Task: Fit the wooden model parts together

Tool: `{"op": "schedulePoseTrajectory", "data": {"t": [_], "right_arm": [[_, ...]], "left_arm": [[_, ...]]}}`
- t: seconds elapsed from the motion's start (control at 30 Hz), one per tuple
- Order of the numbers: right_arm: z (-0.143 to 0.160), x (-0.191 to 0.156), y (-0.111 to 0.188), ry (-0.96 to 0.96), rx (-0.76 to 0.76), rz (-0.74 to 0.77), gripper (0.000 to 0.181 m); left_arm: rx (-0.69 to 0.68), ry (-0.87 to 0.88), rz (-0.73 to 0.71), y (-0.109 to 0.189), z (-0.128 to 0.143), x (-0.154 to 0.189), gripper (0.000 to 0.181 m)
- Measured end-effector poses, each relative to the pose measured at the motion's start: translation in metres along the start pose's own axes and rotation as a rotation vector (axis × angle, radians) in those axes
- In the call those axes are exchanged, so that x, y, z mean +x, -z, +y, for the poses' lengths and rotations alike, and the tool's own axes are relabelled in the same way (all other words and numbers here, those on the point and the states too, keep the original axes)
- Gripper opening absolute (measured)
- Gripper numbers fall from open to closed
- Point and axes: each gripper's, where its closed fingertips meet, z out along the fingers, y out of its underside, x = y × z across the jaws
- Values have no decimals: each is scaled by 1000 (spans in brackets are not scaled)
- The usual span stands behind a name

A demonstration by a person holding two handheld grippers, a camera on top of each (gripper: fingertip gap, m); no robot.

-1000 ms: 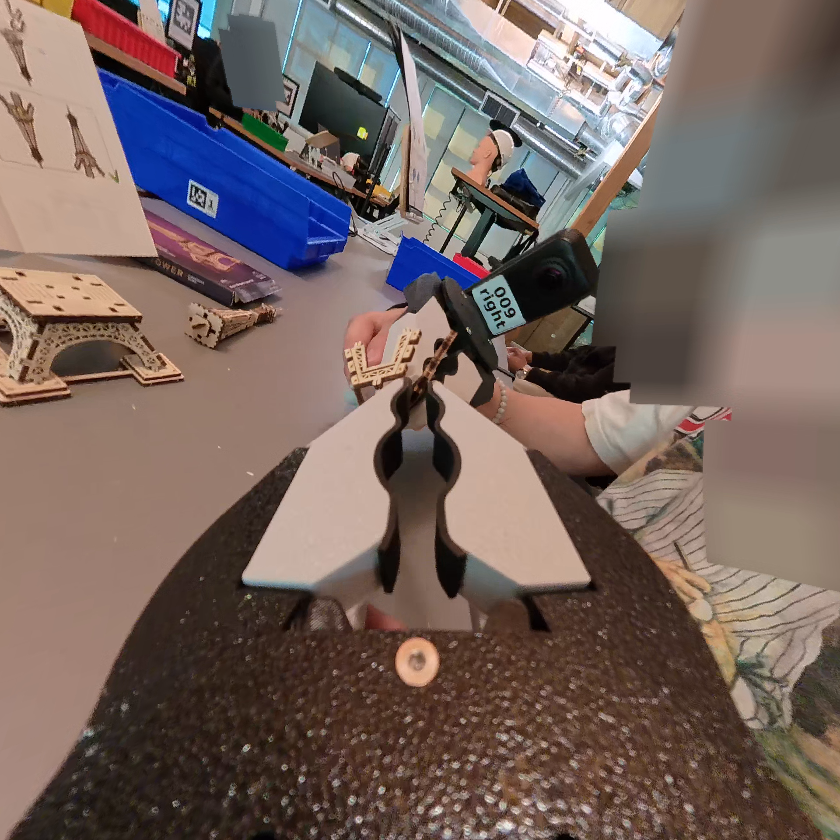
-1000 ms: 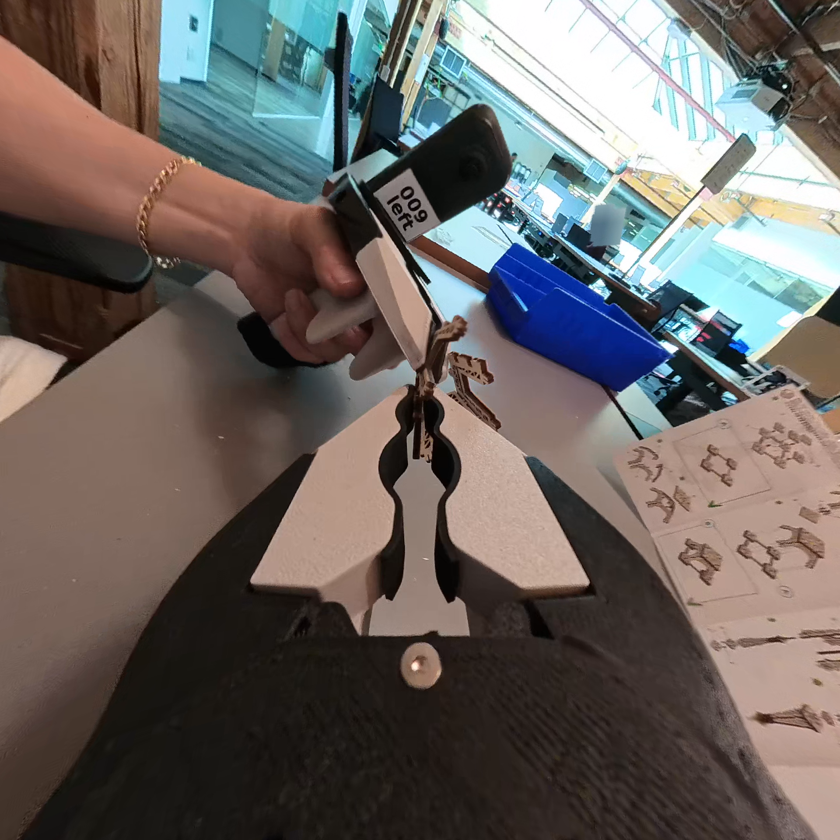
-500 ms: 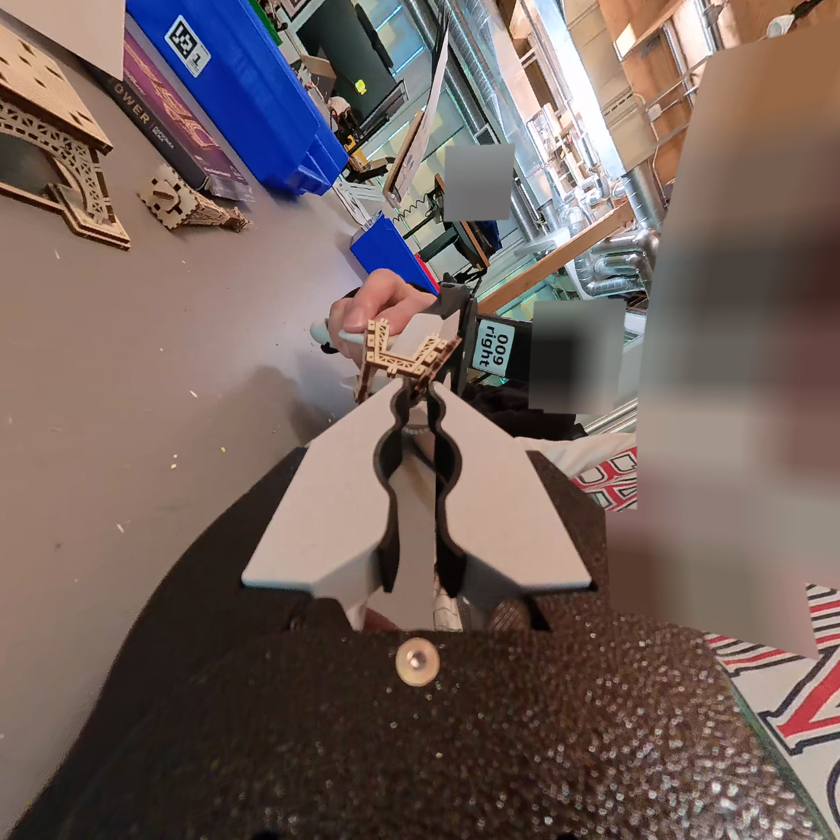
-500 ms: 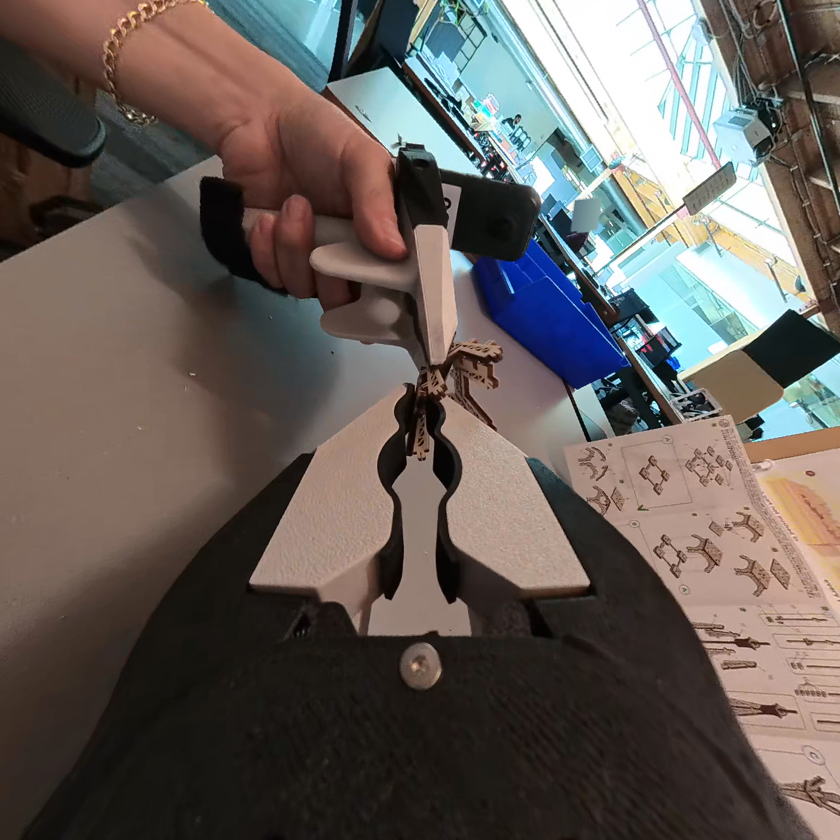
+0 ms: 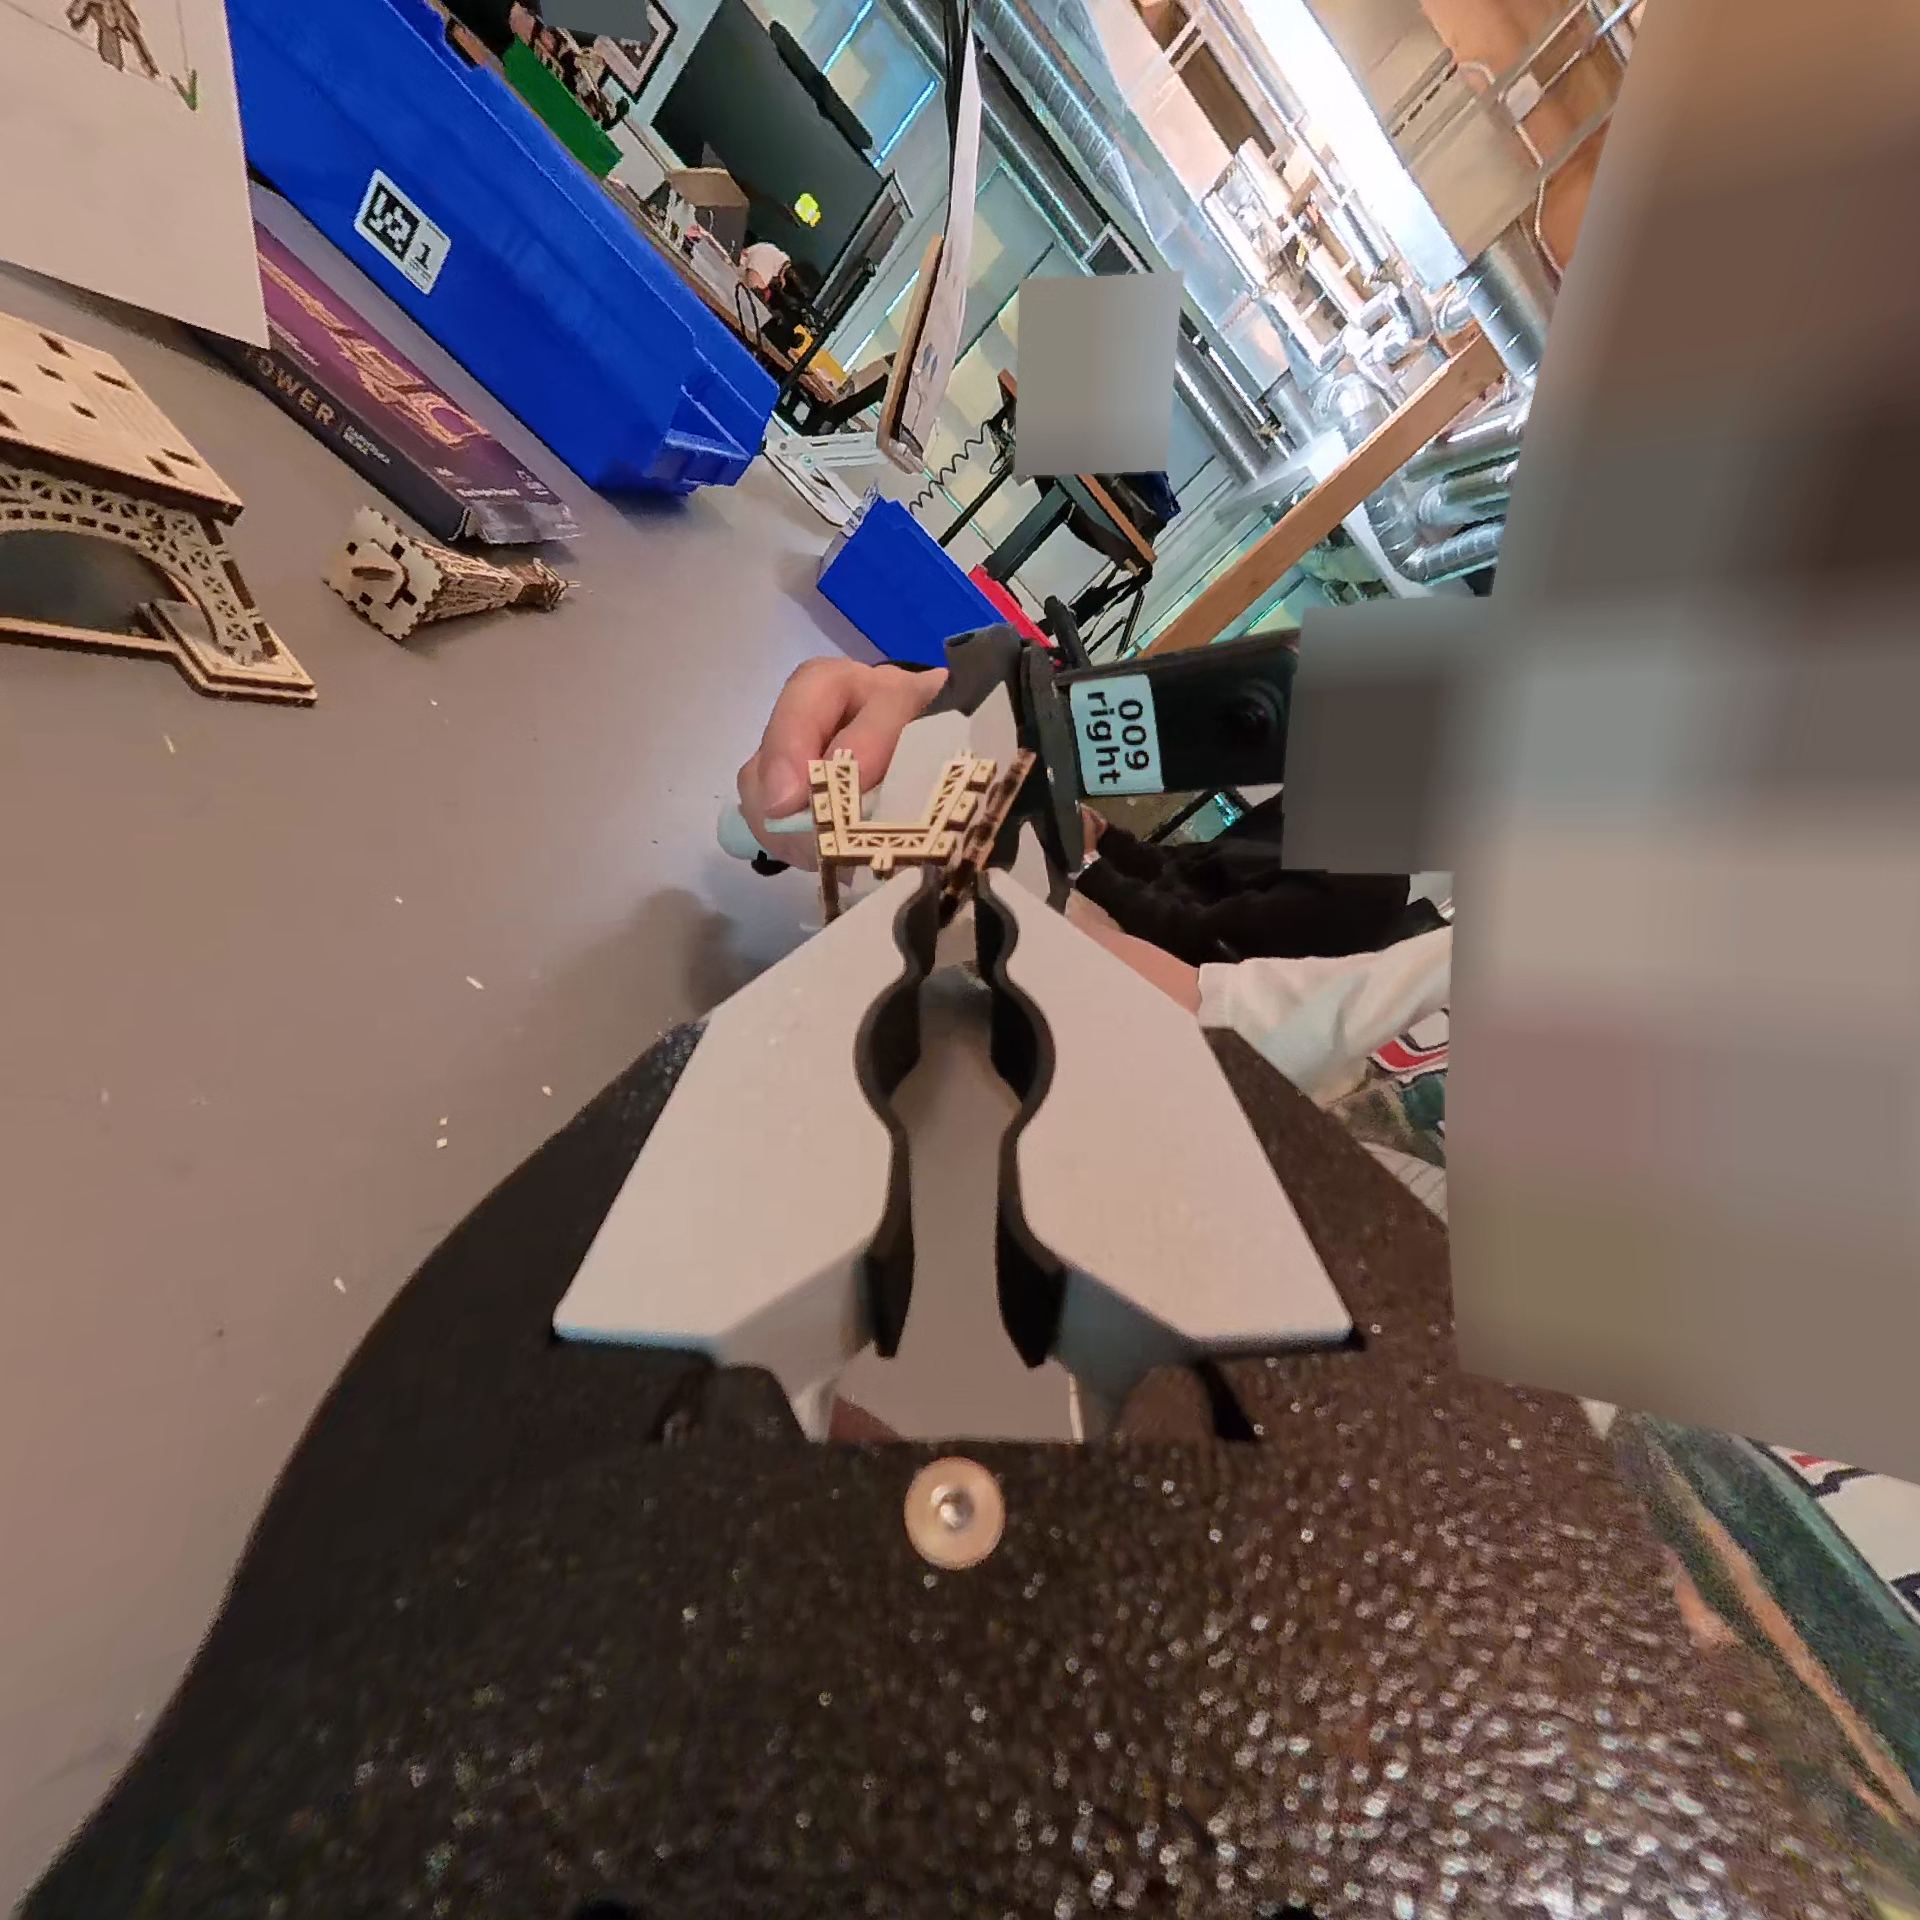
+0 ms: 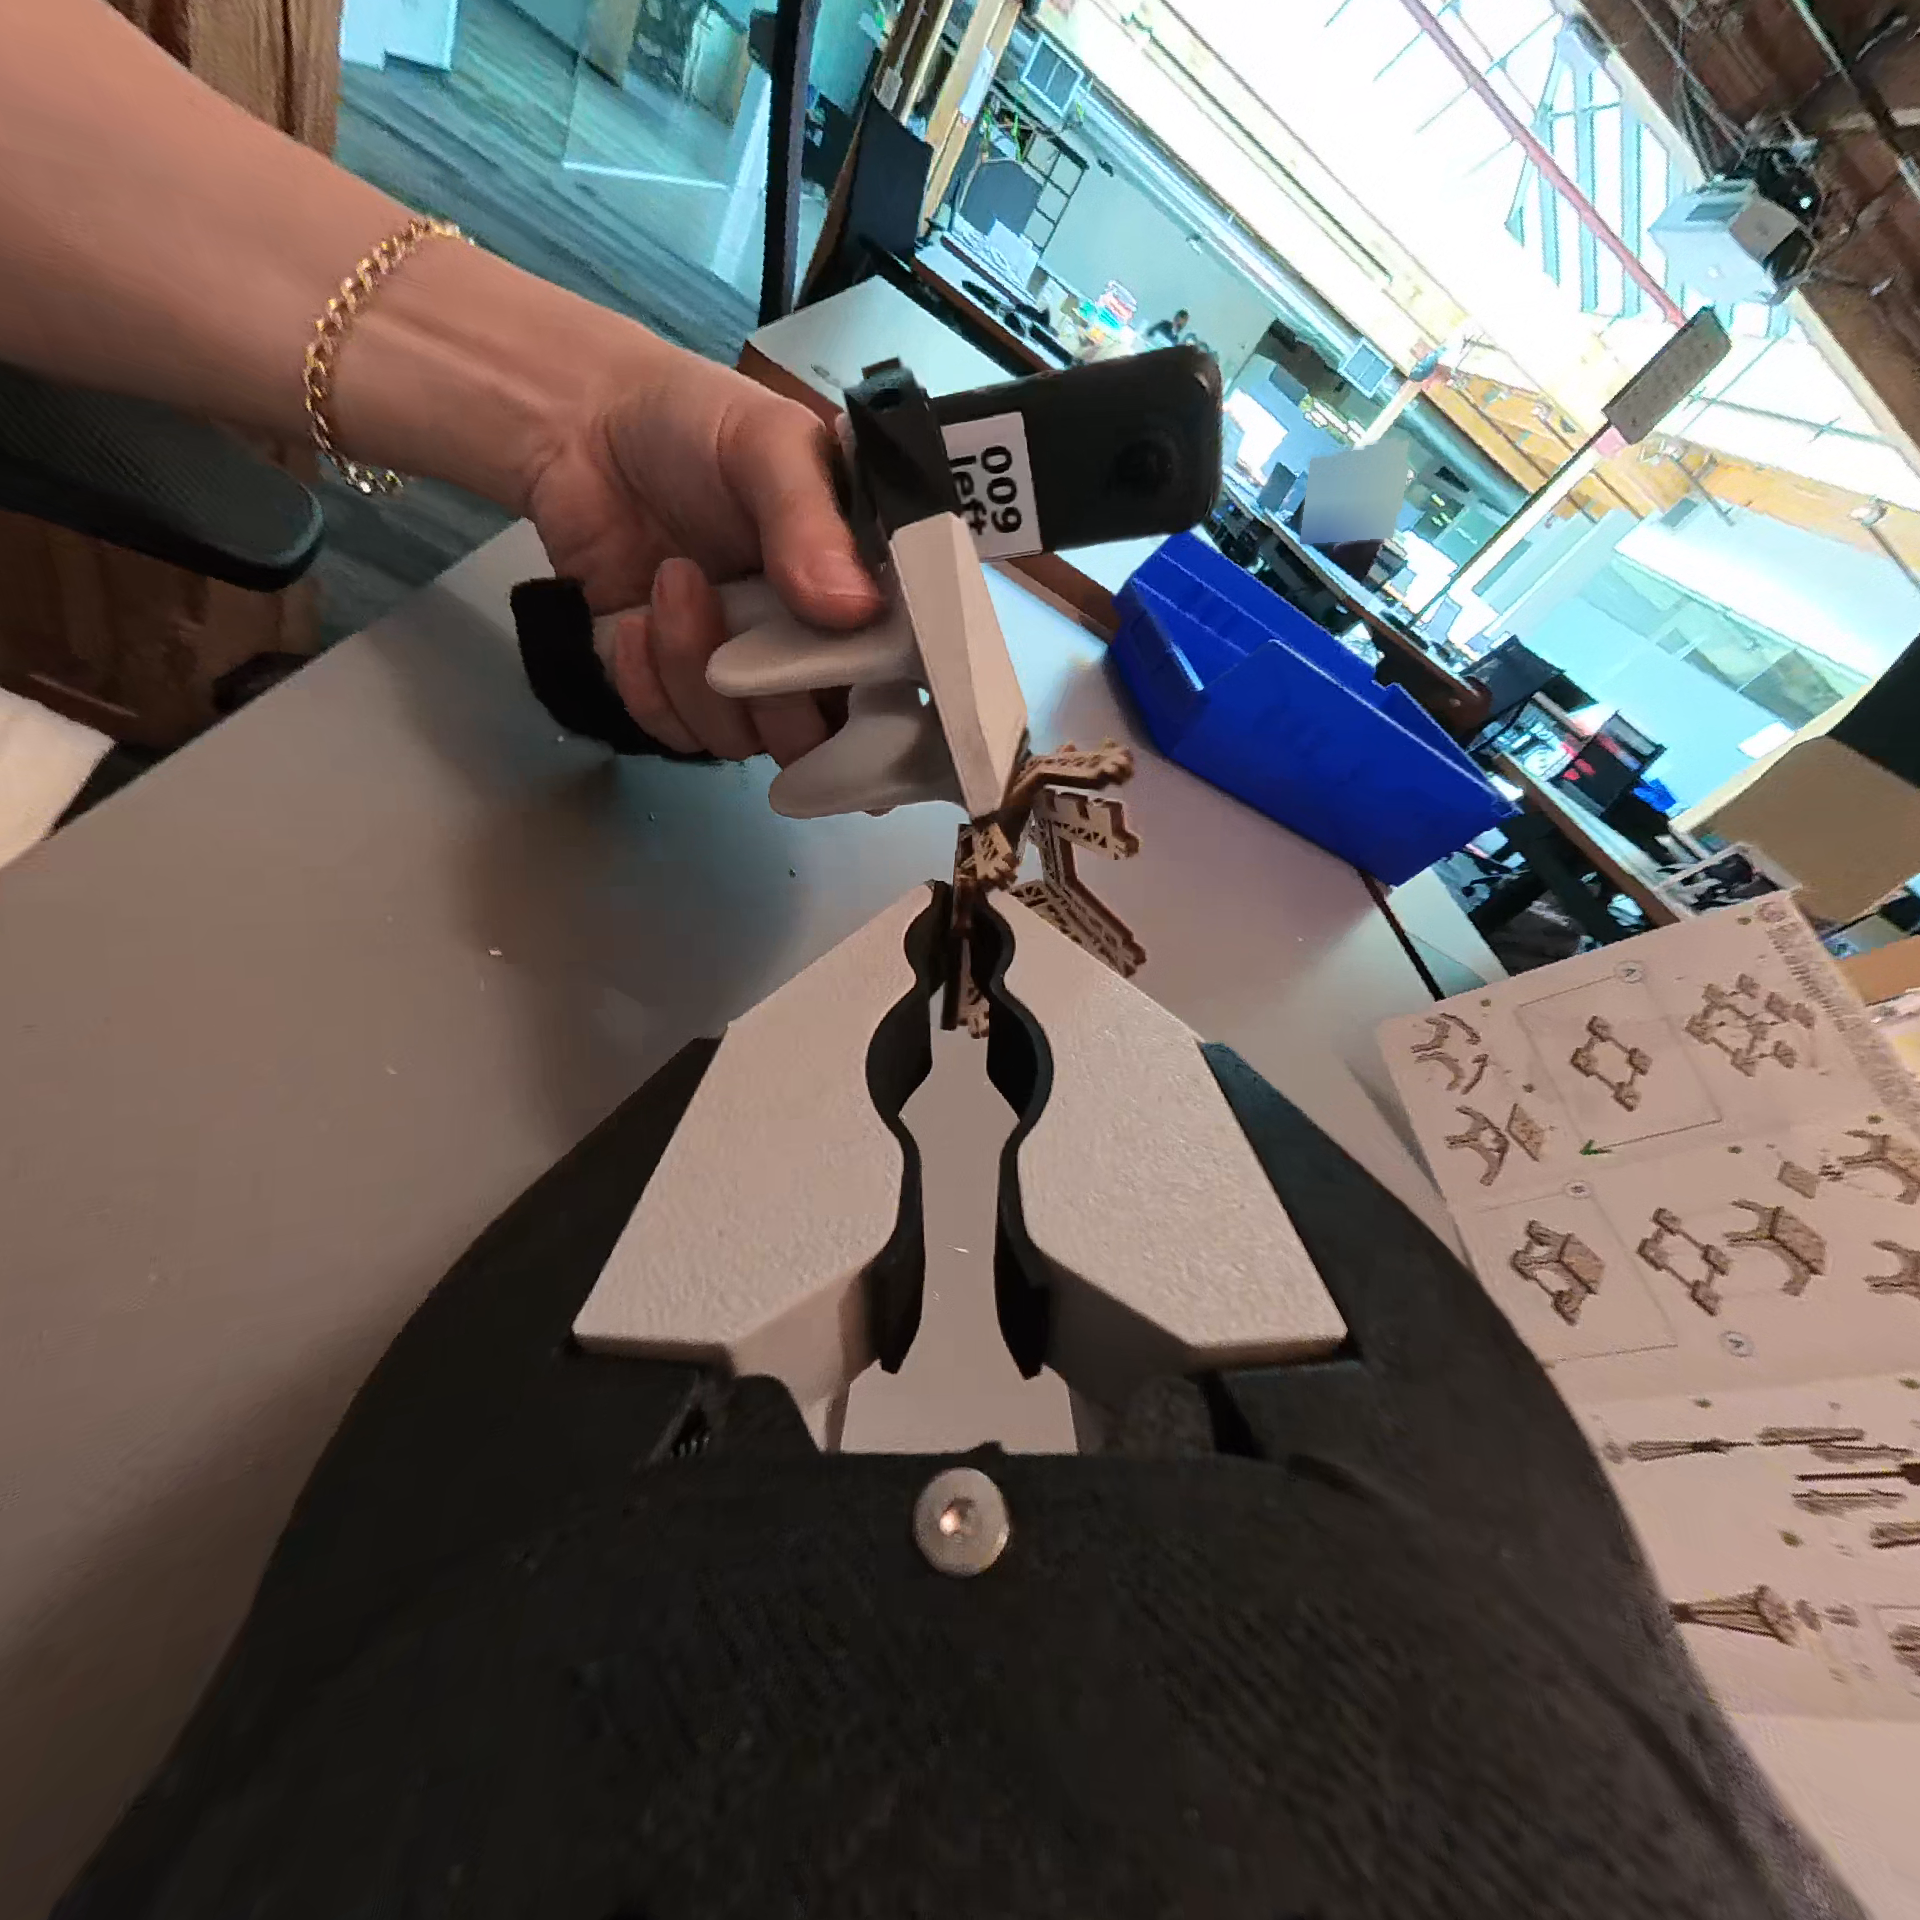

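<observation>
Left claw [image 5: 943, 899]: jaws nearly together at the tips, pinching the H-shaped lattice piece [image 5: 883, 826], held up off the table [image 5: 364, 987].
Right claw [image 6: 961, 914]: tips likewise clamped, on a thin flat wooden strip [image 6: 961, 987] that runs down between the fingers.
The two claws meet tip to tip in mid-air above the table, parts touching at the joint [image 6: 1003, 831]. Can't tell if the tab is fully seated; looks like mid-insertion.

Progress, my read: early-middle. Tower base [image 5: 114, 499] stands assembled at the table's far left, spire section [image 5: 436, 587] lies on its side just beside it, not joined to it. The mid-section in the claws is only partly built. Left: finish this frame, then stack base, middle, spire.
Instruction sheet [image 6: 1662, 1195] lies flat to the right.

Containers: long blue bin [image 5: 540, 270] behind the kit box [image 5: 384, 426], contents hidden by its wall. Smaller blue bin [image 6: 1299, 717] past the claws, inside not visible either.
</observation>
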Motion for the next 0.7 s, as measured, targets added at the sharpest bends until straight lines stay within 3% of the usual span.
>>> {"op": "schedulePoseTrajectory", "data": {"t": [0.13, 0.3, 0.6, 0.7], "right_arm": [[-5, 3, 2, -71, 40, -7, 0], [-8, 3, 4, -156, 71, -40, 0], [-1, -2, 1, -113, 17, -48, 0], [1, 5, 0, -53, 4, 25, 10]], "left_arm": [[-12, -38, -11, 4, -1, 2, 14], [14, -97, -43, 10, -7, 2, 10], [10, -81, -44, 4, -1, 1, 2], [54, -38, -60, 4, -7, -3, 1]]}}
